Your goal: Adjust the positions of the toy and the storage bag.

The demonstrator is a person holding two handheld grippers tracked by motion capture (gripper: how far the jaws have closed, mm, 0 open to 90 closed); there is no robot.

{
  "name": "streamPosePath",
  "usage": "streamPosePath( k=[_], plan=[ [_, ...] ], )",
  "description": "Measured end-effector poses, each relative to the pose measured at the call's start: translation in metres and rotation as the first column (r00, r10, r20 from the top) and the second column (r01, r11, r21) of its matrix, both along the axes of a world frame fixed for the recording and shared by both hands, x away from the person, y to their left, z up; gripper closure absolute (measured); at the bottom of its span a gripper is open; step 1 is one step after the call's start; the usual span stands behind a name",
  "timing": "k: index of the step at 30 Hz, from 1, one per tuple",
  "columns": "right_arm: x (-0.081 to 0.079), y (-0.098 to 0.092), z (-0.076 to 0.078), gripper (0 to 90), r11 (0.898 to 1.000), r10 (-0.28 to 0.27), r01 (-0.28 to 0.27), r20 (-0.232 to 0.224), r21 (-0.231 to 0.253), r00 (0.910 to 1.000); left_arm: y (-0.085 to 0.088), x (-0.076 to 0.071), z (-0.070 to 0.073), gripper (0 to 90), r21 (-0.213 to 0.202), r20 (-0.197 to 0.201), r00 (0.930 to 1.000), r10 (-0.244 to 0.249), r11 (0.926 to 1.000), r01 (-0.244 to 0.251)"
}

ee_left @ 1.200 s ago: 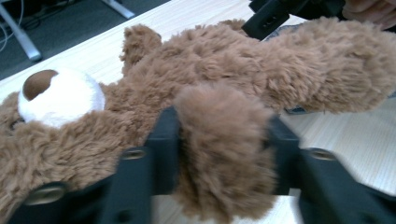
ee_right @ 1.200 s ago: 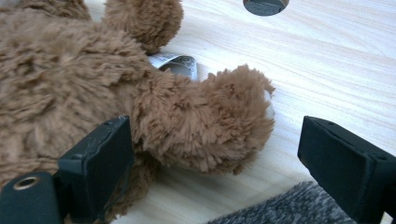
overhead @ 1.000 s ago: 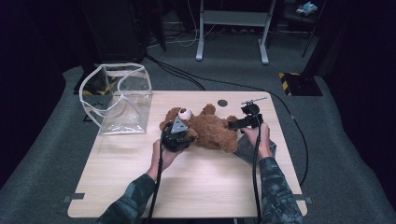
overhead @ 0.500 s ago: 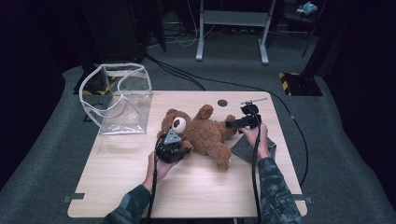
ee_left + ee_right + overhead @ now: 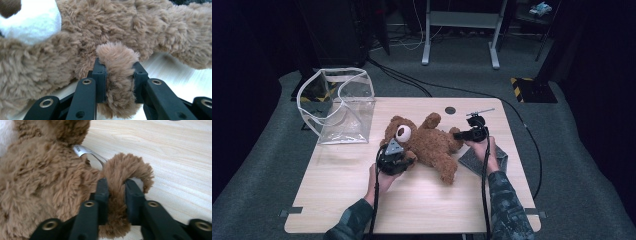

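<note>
Brown teddy bear (image 5: 428, 145) on a pale wood-grain table (image 5: 337, 185)

White muzzle, dark brown nose; black grippers; clear bag (image 5: 339, 107) with white trim far left; grey cloth (image 5: 472, 161) right; camouflage sleeves (image 5: 509, 210).

A brown bear (image 5: 427, 145) lies at the centre of the wooden table (image 5: 337, 200). The left gripper (image 5: 398, 159) grips it at the lower left, and the right gripper's (image 5: 458, 135) jaws have just closed on its right end. A clear bag (image 5: 339, 107) (open-topped) stands at the upper left; a grey cloth (image 5: 472, 160) lies under the right hand (image 5: 484, 150).
</note>
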State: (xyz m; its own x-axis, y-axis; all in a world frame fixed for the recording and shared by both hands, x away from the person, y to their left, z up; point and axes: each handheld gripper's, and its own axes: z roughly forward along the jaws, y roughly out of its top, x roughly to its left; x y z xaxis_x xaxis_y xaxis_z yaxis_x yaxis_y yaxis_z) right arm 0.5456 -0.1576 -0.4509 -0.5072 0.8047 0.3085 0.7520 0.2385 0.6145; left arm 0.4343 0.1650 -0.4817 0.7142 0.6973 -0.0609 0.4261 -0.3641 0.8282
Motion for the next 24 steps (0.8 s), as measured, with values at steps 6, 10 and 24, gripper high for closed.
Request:
streamPosePath(
  k=[6,10,24],
  plan=[
    [-0.011,0.003,0.017,82.2,0.998,-0.026,0.034,0.144,-0.057,0.9893,0.006,-0.003,0.009,76.5,0.008,0.071,0.9973,0.019,0.9998,-0.019],
    [-0.02,0.001,0.03,82.7,0.996,-0.042,0.057,0.205,-0.071,0.9779,0.012,0.0,0.02,77.3,0.028,0.109,0.9938,0.023,0.9993,-0.026],
    [-0.051,-0.004,0.046,82.9,0.993,-0.058,0.087,0.321,-0.075,0.9452,0.026,0.02,0.04,78.2,0.074,0.165,0.9859,0.024,0.9966,-0.036]
  ],
)
